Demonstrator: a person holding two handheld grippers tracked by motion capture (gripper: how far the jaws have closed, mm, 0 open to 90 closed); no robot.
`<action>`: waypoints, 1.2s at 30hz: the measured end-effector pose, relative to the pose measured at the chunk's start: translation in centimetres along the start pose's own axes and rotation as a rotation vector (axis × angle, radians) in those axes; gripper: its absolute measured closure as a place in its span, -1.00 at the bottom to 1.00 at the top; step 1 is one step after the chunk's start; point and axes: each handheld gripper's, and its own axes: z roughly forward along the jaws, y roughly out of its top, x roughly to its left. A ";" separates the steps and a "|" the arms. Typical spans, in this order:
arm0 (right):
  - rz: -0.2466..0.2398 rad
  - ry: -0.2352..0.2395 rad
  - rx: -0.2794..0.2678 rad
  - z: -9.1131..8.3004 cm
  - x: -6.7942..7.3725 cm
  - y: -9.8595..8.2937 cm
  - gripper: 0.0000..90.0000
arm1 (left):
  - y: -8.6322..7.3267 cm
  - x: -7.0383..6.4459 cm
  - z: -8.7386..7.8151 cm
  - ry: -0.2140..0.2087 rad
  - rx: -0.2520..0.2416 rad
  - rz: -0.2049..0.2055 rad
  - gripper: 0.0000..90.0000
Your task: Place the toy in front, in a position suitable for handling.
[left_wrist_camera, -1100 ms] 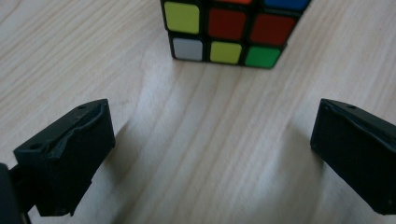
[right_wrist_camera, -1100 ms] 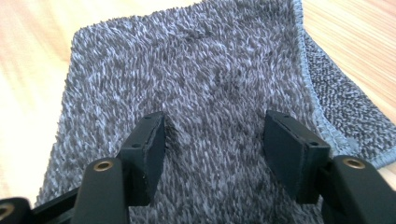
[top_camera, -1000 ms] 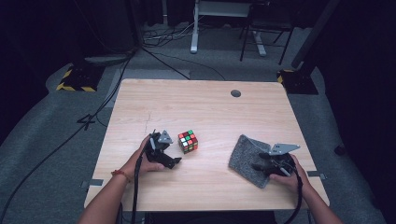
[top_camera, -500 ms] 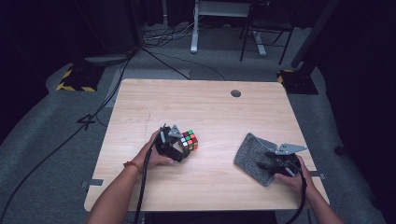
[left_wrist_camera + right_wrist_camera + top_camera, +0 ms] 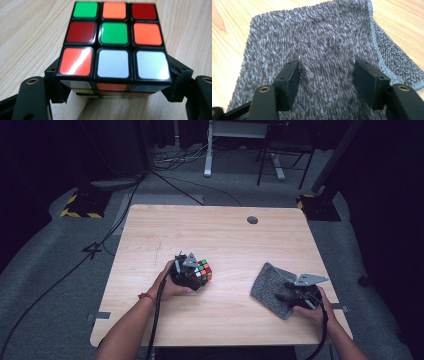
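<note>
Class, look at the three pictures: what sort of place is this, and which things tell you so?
Probably a recording studio or lab, not a home. A lone wooden table stands on grey carpet amid dark surroundings, cables trail over the floor, and yellow-and-black striped stand bases sit beside it.

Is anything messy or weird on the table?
A little. The cube between the left gripper jaws is scrambled, its colours all mixed. The grey cloth under the open right gripper is folded unevenly, one edge sticking out. Nothing spilled.

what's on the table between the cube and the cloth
Nothing: in the high view, bare wood of the table separates the cube from the cloth.
</note>
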 end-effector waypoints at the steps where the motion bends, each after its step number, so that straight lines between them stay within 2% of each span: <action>1: 0.000 -0.002 0.000 0.0 0.0 0.0 -0.20 | 0.0 0.0 0.0 -0.005 -0.004 0.000 -0.40; 4: -0.002 -0.010 0.002 0.0 0.1 0.0 -0.24 | 0.1 0.0 0.0 -0.012 -0.003 0.007 -0.30; 9: 0.011 -0.022 0.001 -0.2 0.1 0.3 -0.39 | 0.3 -0.3 0.0 -0.014 0.002 0.022 -0.29; 12: 0.022 -0.014 -0.011 -0.4 0.1 0.4 -0.41 | 0.3 -0.4 0.0 -0.024 0.007 0.026 -0.28; 15: 0.027 -0.006 -0.040 -0.8 0.2 0.7 -0.41 | 0.4 -0.6 0.0 -0.065 0.013 0.030 -0.27; 19: 0.019 0.001 -0.035 -0.8 0.6 0.9 -0.41 | 0.4 -1.0 -0.1 -0.091 0.018 0.039 -0.27; 21: 0.008 0.005 -0.037 -0.8 0.8 1.1 -0.41 | 0.3 -1.6 -0.3 -0.110 0.025 0.070 -0.27; 23: 0.002 0.006 -0.038 -0.7 1.0 1.3 -0.41 | 0.3 -1.8 -0.3 -0.123 0.024 0.073 -0.27; 24: -0.008 0.005 -0.041 -0.8 1.3 1.6 -0.40 | 0.3 -2.3 -0.4 -0.134 0.033 0.101 -0.27; 25: -0.008 0.005 -0.041 -0.8 1.3 1.6 -0.40 | 0.3 -2.3 -0.4 -0.134 0.033 0.101 -0.27; 28: -0.022 0.016 -0.043 -0.5 2.1 2.3 -0.40 | 0.3 -3.0 -0.5 -0.180 0.041 0.123 -0.26; 29: -0.033 0.022 -0.036 -0.4 2.3 2.4 -0.40 | 0.4 -3.5 -0.5 -0.212 0.045 0.138 -0.27; 30: -0.033 0.022 -0.036 -0.4 2.3 2.4 -0.40 | 0.4 -3.5 -0.5 -0.212 0.045 0.138 -0.27; 31: -0.044 0.024 -0.019 0.0 2.6 2.6 -0.40 | 0.4 -4.0 -0.4 -0.221 0.047 0.160 -0.27; 35: -0.047 0.023 0.015 0.8 2.7 2.6 -0.41 | 0.5 -4.6 -0.4 -0.249 0.049 0.174 -0.27; 36: -0.036 0.030 0.040 1.2 2.4 2.4 -0.42 | 0.4 -4.8 -0.4 -0.251 0.048 0.167 -0.28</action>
